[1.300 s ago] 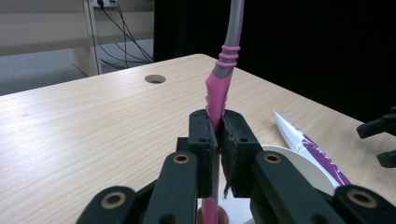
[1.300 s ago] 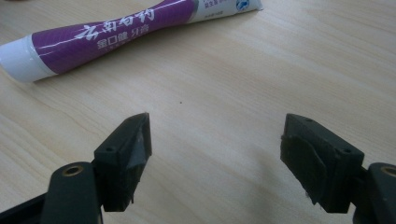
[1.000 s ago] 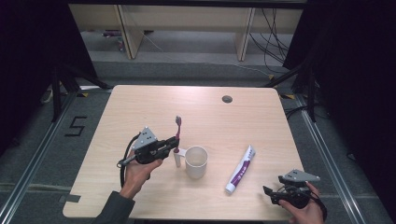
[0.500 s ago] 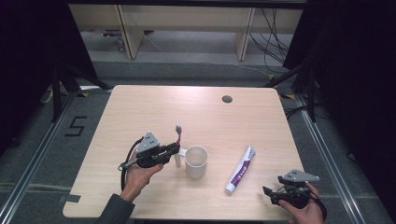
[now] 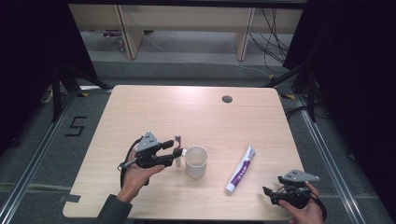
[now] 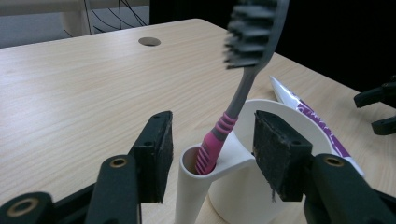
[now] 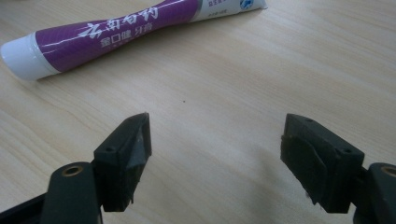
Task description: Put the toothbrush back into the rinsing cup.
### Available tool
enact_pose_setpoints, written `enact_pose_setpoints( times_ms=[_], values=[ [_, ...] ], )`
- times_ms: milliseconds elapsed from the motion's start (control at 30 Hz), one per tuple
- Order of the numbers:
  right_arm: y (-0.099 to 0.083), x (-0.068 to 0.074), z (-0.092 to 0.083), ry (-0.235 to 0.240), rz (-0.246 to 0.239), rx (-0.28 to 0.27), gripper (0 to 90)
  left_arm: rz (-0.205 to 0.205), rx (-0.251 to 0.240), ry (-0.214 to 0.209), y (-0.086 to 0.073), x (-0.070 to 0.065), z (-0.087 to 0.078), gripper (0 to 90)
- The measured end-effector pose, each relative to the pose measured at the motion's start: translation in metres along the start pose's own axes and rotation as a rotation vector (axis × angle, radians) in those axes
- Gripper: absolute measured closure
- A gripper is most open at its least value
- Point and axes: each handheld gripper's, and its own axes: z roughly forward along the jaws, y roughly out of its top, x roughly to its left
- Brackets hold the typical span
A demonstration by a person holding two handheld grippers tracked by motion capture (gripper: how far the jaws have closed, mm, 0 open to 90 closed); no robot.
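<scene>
Here the left gripper (image 6: 210,158) has just been opening its fingers (image 6: 156,158), and the pink-handled toothbrush (image 6: 243,79) stands between them, freed, its handle end dropped into the narrow side holder (image 6: 198,186) of the white cup (image 5: 196,161); neither pad touches it now. In the high view that cup sits on the wooden surface (image 5: 196,112) a little left of centre, with the left gripper (image 5: 176,153) just beside it and the brush (image 5: 177,144) rising above the holder. The brush leans, bristles up, and the holder looks shallow, so the main risk, as I judge it, lies in pulling the hand away: the two pads flank the handle closely, and a sideways or tilted pull-back could catch the handle and lever the brush out, or nudge the light cup and tip it. Drawing straight back with the fingers spread wider would avoid that. The right gripper (image 5: 275,196) rests near the front right edge, fingers (image 7: 126,149) standing wide over bare wood and holding nothing. The purple toothpaste tube (image 5: 241,169) lies flat between the cup and that gripper, apart from both; a careless reach could roll it.
</scene>
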Motion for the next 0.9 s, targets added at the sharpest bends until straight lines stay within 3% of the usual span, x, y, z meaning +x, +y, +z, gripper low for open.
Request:
enact_pose_setpoints(
  times_ms=[100, 167, 200, 367, 400, 700, 733, 800, 833, 900],
  values=[
    [-0.001, 0.000, 0.002, -0.016, -0.013, -0.025, 25.3, -0.005, -0.005, 0.004, 0.002, 0.000, -0.005, 43.5],
    [-0.001, 0.001, 0.001, -0.012, 0.004, -0.017, 25.3, -0.009, -0.005, 0.007, 0.003, -0.001, -0.007, 42.7],
    [-0.001, -0.001, 0.001, -0.025, -0.016, -0.024, 25.3, -0.012, 0.000, 0.014, 0.003, -0.002, -0.009, 39.6],
    [-0.001, -0.001, 0.001, -0.017, -0.015, -0.021, 25.3, -0.025, 0.017, 0.027, -0.002, -0.006, -0.016, 35.2],
    [-0.001, 0.001, 0.001, -0.007, 0.021, -0.006, 25.2, -0.023, 0.038, 0.030, -0.005, -0.007, -0.019, 34.8],
    [0.000, 0.000, 0.002, 0.001, 0.031, -0.015, 25.2, -0.044, 0.063, 0.042, -0.018, -0.008, -0.027, 31.0],
    [-0.001, 0.002, 0.001, 0.000, 0.061, -0.006, 25.2, -0.047, 0.066, 0.042, -0.020, -0.009, -0.028, 31.0],
    [-0.001, 0.001, 0.002, 0.010, 0.053, -0.006, 25.2, -0.047, 0.074, 0.044, -0.024, -0.010, -0.029, 30.3],
    [0.000, -0.002, 0.002, -0.011, 0.013, -0.014, 25.2, -0.052, 0.072, 0.041, -0.026, -0.010, -0.030, 30.0],
    [0.000, -0.002, 0.002, -0.018, 0.019, -0.017, 25.2, -0.051, 0.093, 0.045, -0.030, -0.011, -0.031, 28.9]
  ],
)
